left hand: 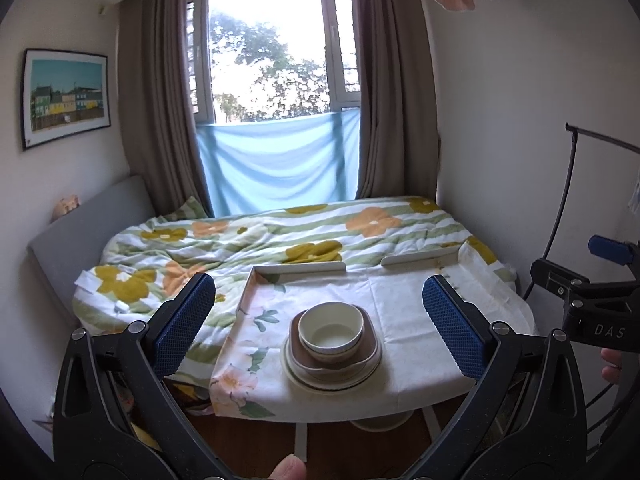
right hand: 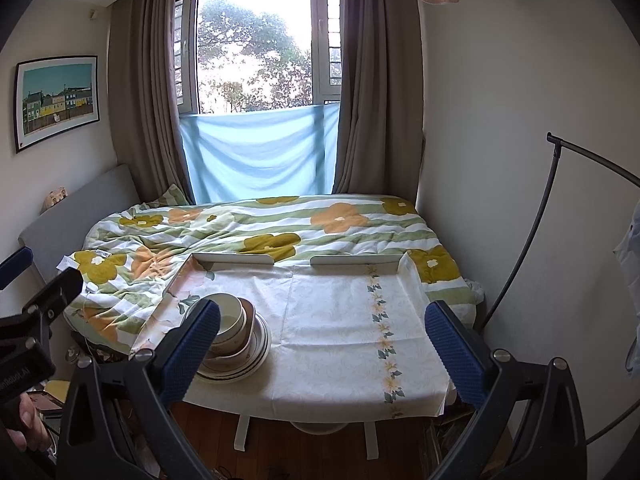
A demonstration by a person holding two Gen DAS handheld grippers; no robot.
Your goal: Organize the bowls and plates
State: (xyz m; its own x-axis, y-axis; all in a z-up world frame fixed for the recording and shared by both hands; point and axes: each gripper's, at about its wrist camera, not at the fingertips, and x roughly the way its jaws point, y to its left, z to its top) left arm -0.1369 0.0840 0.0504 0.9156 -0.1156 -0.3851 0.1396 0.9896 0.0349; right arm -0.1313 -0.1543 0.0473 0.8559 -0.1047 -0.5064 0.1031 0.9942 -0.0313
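Both your left gripper [left hand: 318, 316] and right gripper [right hand: 322, 340] hang spread and empty; gripping the top bowl [left hand: 331, 330] off-centre risks toppling the stack near the table [left hand: 412, 312] edge.

Bowl [left hand: 331, 331]: cream, smooth, faint sheen, ribbed outer wall.
Square dish [left hand: 366, 354]: brown, matt.
Plates [left hand: 296, 376]: cream, glossy, dark rim line.
Tablecloth [left hand: 404, 312]: thin cloth, floral print, creased.
Duvet [left hand: 240, 240]: soft quilted cloth, rumpled.
Left gripper [left hand: 319, 320], right gripper [right hand: 322, 340]: black matt plastic arms, metal screws, blue knurled rubbery pads [left hand: 184, 324].
Floor [left hand: 340, 448]: brown wood.
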